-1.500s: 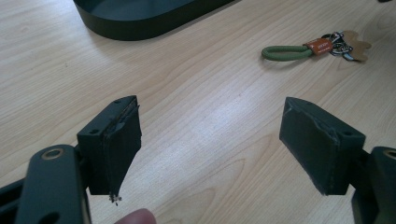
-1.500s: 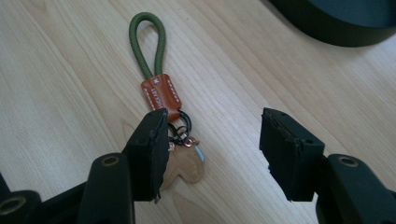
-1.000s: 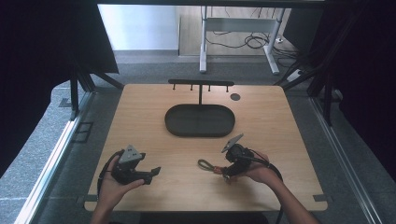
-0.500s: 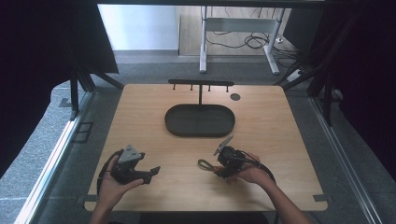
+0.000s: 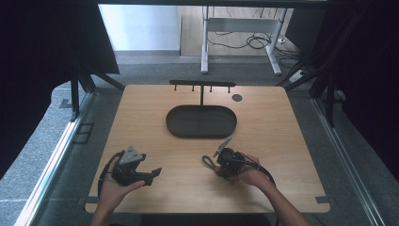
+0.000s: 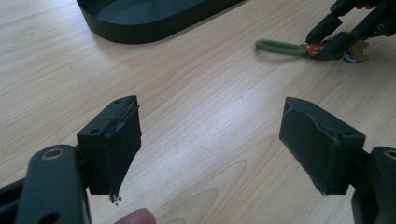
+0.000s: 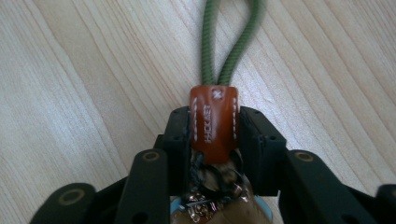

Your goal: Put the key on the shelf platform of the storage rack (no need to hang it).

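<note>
A keychain lies on the wooden table [image 5: 282, 141], with a green cord loop [image 7: 208, 46], an orange leather tab [image 7: 214, 121] and metal keys behind it. My right gripper [image 7: 215, 137] has just been closing its jaws and is now shut on the leather tab. From the high view, the right gripper [image 5: 220, 165] is at the front middle, with the cord loop [image 5: 207, 161] sticking out to its left. My left gripper [image 6: 210, 135] stands open over bare wood with nothing between its fingers. It rests at the front left [image 5: 156, 172], apart from the keychain [image 6: 280, 46].
A black oval tray [image 5: 201, 133] sits at the table's middle, with a black hook rack [image 5: 202, 84] rising behind it. A small dark round mark [image 5: 237, 98] lies at the back right. The tray's wall [image 6: 140, 32] appears at the top of the left gripper view.
My right gripper has shifted slightly towards the front edge and lower, and its jaws have closed on the keychain's tab. The left gripper has stayed in place.
</note>
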Demonstrator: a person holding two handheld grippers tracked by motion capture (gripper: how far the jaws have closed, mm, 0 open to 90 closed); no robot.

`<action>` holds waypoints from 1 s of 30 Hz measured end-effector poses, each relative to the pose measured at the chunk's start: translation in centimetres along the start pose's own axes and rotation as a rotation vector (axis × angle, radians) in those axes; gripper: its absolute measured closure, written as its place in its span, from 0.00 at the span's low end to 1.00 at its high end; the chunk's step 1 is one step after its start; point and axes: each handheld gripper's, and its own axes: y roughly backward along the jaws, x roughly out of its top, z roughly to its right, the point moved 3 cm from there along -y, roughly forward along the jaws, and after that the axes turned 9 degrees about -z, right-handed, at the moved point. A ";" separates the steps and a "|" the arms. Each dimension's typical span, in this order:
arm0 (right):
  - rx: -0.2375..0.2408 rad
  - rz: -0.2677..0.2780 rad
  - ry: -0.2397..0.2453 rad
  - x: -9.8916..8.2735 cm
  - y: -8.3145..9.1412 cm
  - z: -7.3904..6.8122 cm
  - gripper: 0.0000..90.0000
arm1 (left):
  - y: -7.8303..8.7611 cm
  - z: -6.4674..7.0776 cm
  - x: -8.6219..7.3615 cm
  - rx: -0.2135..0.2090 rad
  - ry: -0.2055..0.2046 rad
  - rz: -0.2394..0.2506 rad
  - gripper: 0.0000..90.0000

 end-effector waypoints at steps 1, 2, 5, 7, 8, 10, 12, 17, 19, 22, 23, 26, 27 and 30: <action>0.000 -0.002 0.002 0.0 0.0 0.0 0.73 | 0.0 0.0 0.0 0.000 0.001 0.001 0.23; -0.001 -0.005 0.000 0.0 0.0 -0.1 0.74 | 0.0 0.0 0.0 0.001 -0.002 0.000 0.23; -0.001 -0.004 -0.003 0.0 0.0 0.0 0.74 | 0.1 0.0 0.0 0.004 0.000 0.002 0.23; -0.001 -0.002 -0.001 0.0 0.0 0.0 0.74 | 0.1 0.0 0.0 0.004 0.000 0.002 0.23; -0.001 -0.002 0.000 0.0 0.0 0.0 0.74 | 0.1 -0.1 0.0 0.004 0.000 0.002 0.23; 0.002 -0.007 -0.004 0.0 0.1 0.0 0.74 | 0.1 -0.1 0.0 0.005 0.000 0.002 0.23; 0.004 -0.010 -0.002 0.0 0.1 0.0 0.74 | 0.1 -0.1 0.0 0.005 0.001 0.002 0.23; 0.008 -0.006 -0.001 -0.1 0.6 0.2 0.75 | 0.2 -0.1 0.0 0.003 0.000 0.003 0.23; 0.009 0.003 0.002 -0.1 1.1 0.4 0.75 | 0.2 -0.1 0.0 0.004 0.000 0.003 0.23; 0.010 0.013 -0.006 -0.2 2.0 0.4 0.75 | 0.2 0.0 0.0 0.003 0.000 0.004 0.23; 0.007 0.016 -0.002 -0.3 2.3 0.5 0.75 | 0.2 0.0 0.0 0.001 0.000 0.006 0.23; 0.011 0.031 -0.007 -0.5 3.1 0.5 0.75 | 0.2 0.0 0.0 0.000 -0.003 0.006 0.23; 0.009 0.043 -0.011 -0.5 3.8 0.6 0.75 | 0.2 0.0 0.0 0.001 -0.002 0.006 0.23; 0.013 0.071 -0.017 -0.6 4.7 0.7 0.75 | 0.2 0.0 0.0 0.002 -0.002 0.004 0.23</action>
